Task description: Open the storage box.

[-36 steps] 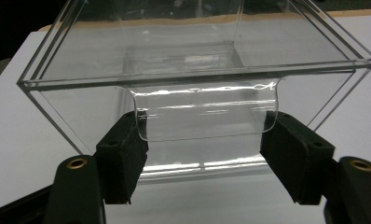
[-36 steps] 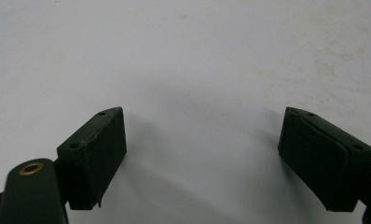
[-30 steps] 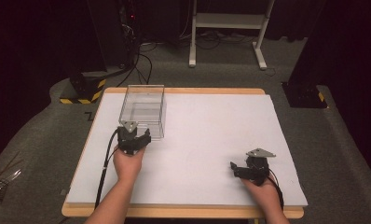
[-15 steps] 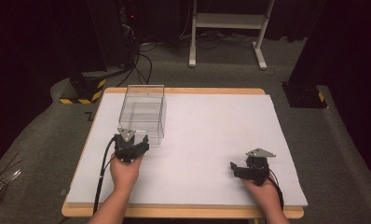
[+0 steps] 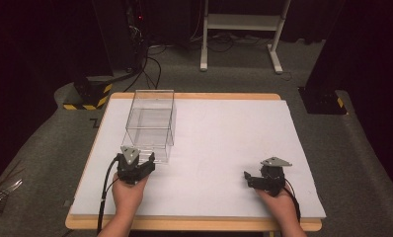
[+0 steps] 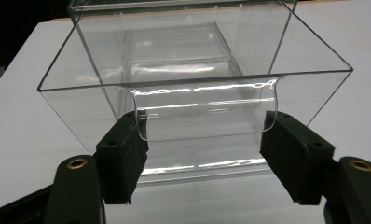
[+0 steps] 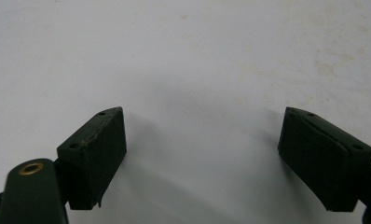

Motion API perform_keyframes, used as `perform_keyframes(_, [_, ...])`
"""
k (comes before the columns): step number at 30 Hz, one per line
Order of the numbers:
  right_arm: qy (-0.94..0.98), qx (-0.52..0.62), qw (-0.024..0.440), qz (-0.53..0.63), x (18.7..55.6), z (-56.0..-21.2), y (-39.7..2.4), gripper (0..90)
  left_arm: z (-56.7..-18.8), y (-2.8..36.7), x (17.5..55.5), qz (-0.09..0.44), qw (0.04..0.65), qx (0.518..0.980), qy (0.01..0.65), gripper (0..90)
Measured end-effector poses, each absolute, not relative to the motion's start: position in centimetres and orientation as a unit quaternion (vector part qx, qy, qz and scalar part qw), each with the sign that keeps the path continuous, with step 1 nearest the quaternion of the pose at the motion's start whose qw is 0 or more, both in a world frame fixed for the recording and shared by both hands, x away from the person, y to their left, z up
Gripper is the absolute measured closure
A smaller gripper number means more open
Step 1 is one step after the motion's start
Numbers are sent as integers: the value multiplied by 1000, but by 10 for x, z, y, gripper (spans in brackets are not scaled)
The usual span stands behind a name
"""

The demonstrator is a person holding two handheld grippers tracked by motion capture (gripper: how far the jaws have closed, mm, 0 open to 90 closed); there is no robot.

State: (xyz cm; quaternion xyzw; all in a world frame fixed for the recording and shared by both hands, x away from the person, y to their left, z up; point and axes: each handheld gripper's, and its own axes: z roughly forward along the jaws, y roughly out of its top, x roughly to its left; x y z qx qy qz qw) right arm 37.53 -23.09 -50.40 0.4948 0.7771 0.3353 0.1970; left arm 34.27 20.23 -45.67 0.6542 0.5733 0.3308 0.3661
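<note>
left gripper view has the left gripper (image 6: 204, 154) fingers spread wide before a clear box (image 6: 193, 70); right gripper (image 7: 216, 158) fingers apart over bare white worktop (image 7: 197, 56).

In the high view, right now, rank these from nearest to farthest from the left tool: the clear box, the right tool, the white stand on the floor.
1. Clear box: just ahead of the left tool, on the table's left.
2. Right tool: across the table, near the right front edge.
3. White stand: on the floor beyond the table's far edge.
</note>
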Motion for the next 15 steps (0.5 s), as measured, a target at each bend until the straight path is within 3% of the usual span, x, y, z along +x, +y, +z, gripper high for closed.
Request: perform_keyframes(15, [777,495,197,335,375,-504,-231,150,-464,200,308,334,367,657,567,327])
